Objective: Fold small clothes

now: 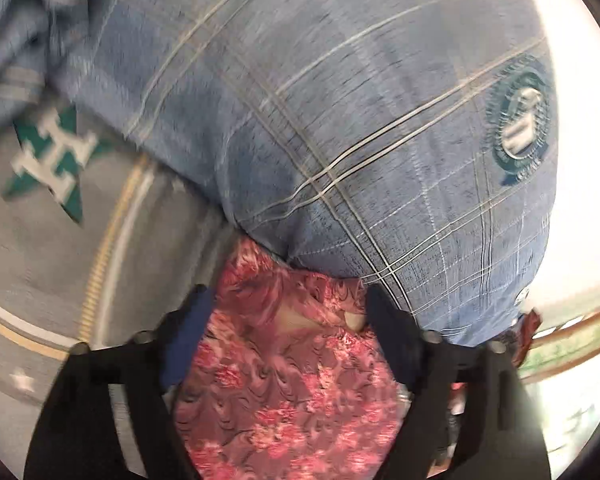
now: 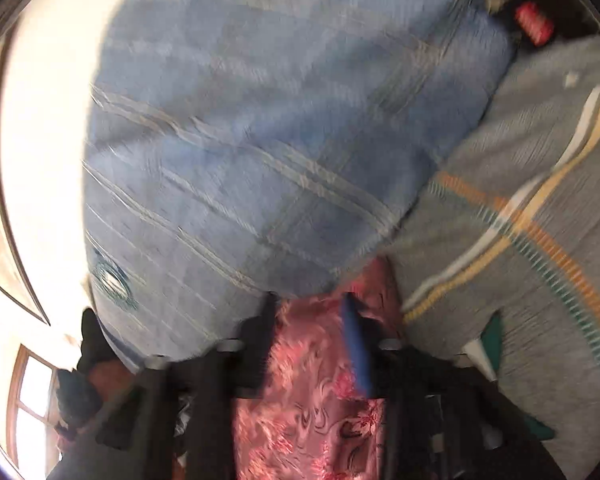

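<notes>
A blue plaid garment (image 1: 300, 120) with a round green badge (image 1: 520, 120) lies folded and fills most of both views. Its near edge rests on a pink floral cloth (image 1: 292, 380). My left gripper (image 1: 288, 312) stands open just short of that edge, with only the pink cloth showing between its fingers. In the right wrist view the same blue garment (image 2: 260, 140) and its badge (image 2: 112, 280) are blurred. My right gripper (image 2: 310, 312) is open at the garment's edge, over the pink floral cloth (image 2: 312, 400), and holds nothing.
A grey garment (image 1: 40, 240) with a green star and a white letter H lies left of the blue one; it is also in the right wrist view as the grey striped garment (image 2: 520, 200). A red object (image 2: 534, 28) sits at the far right. A window (image 2: 32, 392) shows low on the left.
</notes>
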`<move>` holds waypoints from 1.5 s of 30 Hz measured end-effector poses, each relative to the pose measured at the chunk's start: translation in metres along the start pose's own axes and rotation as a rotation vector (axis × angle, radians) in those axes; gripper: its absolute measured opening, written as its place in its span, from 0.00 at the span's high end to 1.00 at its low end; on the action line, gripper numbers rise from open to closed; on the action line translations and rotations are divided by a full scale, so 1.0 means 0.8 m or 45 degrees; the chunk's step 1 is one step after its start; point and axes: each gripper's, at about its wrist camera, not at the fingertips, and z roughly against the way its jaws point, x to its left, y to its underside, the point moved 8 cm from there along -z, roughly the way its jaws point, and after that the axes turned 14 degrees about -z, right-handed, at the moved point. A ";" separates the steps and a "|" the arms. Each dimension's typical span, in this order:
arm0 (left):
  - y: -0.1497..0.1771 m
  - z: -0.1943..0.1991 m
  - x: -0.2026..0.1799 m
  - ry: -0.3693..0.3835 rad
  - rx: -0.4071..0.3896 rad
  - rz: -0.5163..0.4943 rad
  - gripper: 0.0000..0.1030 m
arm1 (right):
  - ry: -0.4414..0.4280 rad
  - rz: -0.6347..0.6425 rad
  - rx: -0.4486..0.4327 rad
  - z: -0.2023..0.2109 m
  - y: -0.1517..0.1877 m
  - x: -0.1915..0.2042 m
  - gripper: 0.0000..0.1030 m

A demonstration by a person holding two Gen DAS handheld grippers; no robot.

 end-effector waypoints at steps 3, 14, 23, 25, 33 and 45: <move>0.025 -0.013 -0.009 -0.013 0.101 -0.102 0.22 | 0.143 0.059 0.016 -0.003 -0.003 -0.015 0.52; 0.072 -0.097 -0.003 -0.380 0.273 -0.267 0.23 | 0.304 0.345 0.063 -0.051 0.022 0.001 0.96; 0.136 0.001 -0.058 -0.176 0.209 -0.403 0.24 | 0.215 0.420 0.085 0.027 0.047 0.013 0.83; 0.172 0.006 -0.065 -0.141 0.227 -0.441 0.24 | 0.132 0.449 0.188 0.044 0.085 0.005 0.68; 0.249 0.005 -0.059 -0.295 0.314 -0.568 0.24 | 0.313 0.416 0.202 0.078 0.135 -0.059 0.70; 0.269 0.009 -0.056 -0.257 0.293 -0.399 0.24 | 0.195 0.473 0.083 0.131 0.143 -0.055 0.93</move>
